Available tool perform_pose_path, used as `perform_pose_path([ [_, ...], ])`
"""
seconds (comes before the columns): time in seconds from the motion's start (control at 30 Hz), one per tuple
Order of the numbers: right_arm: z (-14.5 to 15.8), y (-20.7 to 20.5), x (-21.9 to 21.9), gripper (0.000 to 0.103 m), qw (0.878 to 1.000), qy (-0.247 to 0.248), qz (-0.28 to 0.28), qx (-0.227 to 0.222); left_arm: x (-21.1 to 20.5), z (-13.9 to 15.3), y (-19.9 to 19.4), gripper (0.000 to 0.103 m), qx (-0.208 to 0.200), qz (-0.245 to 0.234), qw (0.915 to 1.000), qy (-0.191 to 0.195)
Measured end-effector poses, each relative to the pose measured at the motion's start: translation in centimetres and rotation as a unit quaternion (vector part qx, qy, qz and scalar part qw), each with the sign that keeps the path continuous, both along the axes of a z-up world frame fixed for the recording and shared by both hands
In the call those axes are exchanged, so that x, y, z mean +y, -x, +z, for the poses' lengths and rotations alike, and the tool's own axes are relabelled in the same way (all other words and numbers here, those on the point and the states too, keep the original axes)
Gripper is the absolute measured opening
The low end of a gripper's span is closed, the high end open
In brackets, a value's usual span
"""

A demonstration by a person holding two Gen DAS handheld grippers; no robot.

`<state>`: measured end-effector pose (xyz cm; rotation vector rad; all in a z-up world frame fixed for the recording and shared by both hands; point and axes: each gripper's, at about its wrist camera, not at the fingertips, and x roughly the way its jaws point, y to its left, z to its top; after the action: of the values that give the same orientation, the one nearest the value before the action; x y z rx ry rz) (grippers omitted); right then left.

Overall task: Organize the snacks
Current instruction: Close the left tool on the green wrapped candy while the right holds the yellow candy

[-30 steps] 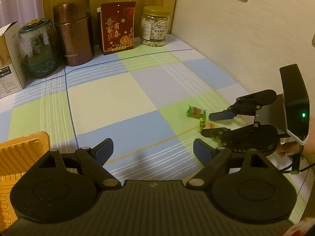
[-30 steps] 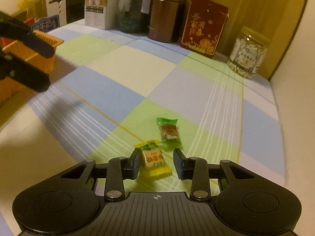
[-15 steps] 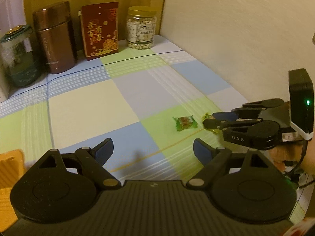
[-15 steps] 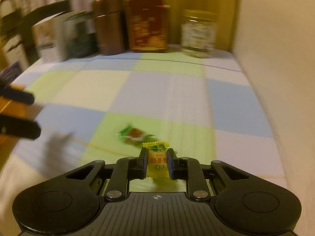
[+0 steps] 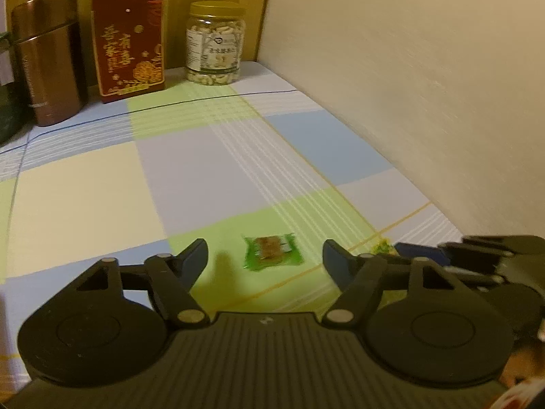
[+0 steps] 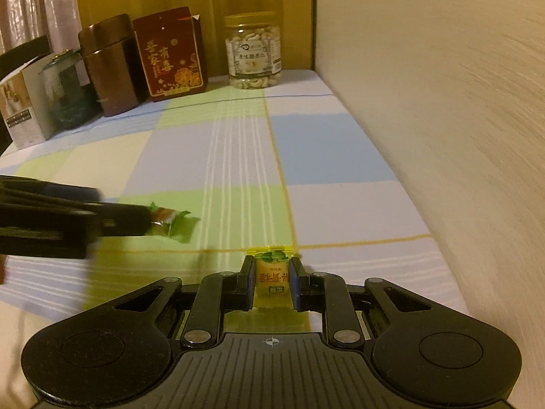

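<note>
A green-wrapped candy (image 5: 272, 252) lies flat on the checked tablecloth (image 5: 190, 177), between the fingertips of my left gripper (image 5: 265, 258). Those jaws are closing, with a gap still left on each side of the candy. In the right wrist view the same green candy (image 6: 172, 221) shows at the tip of the left gripper (image 6: 143, 218). My right gripper (image 6: 272, 274) is shut on a yellow-wrapped candy (image 6: 272, 277), held upright a little above the cloth. In the left wrist view the right gripper (image 5: 408, 254) sits at the far right, with a corner of the yellow candy (image 5: 382, 248) showing.
Along the back stand a jar of cashews (image 6: 253, 52), a red packet (image 6: 170, 54), a brown canister (image 6: 109, 64), a green glass jar (image 6: 68, 92) and a white box (image 6: 20, 109). A cream wall (image 6: 442, 102) runs close along the right side of the table.
My left gripper came forward and down over the green candy and its jaws narrowed; the orange tray left its view. My right gripper shut on the yellow candy, rolled and lifted it.
</note>
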<state>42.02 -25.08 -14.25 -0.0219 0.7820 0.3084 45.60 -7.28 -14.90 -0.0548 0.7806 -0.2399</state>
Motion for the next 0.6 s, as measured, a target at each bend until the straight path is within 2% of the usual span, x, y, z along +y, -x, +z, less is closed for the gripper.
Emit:
perform_pose_path([
  [0.13, -0.1, 0.8, -0.6, 0.021, 1.000, -0.008, -0.008, -0.003, -1.0, -1.2, -0.6, 0.053, -0.003, 0.013, 0.9999, -0.009],
  [0.2, -0.1, 1.1, -0.8, 0.021, 1.000, -0.008, -0.008, -0.005, -1.3, -1.7, -0.8, 0.042, -0.004, 0.018, 0.9998, -0.009],
  [0.27, 0.0, 1.2, -1.1, 0.021, 1.000, -0.009, -0.010, -0.006, -1.5, -1.9, -0.8, 0.042, -0.013, 0.020, 0.9996, -0.015],
  [0.37, 0.1, 1.3, -1.3, 0.021, 1.000, -0.010, -0.013, -0.008, -1.6, -1.9, -0.8, 0.030, -0.018, 0.022, 0.9994, -0.022],
  [0.47, 0.2, 1.6, -1.6, 0.021, 1.000, -0.012, -0.017, -0.011, -1.5, -1.6, -0.4, 0.025, -0.014, 0.022, 0.9994, -0.023],
  [0.6, 0.5, 2.1, -1.7, 0.021, 0.999, -0.019, -0.025, -0.009, -0.9, -0.6, 1.0, 0.024, -0.010, 0.020, 0.9996, -0.018],
])
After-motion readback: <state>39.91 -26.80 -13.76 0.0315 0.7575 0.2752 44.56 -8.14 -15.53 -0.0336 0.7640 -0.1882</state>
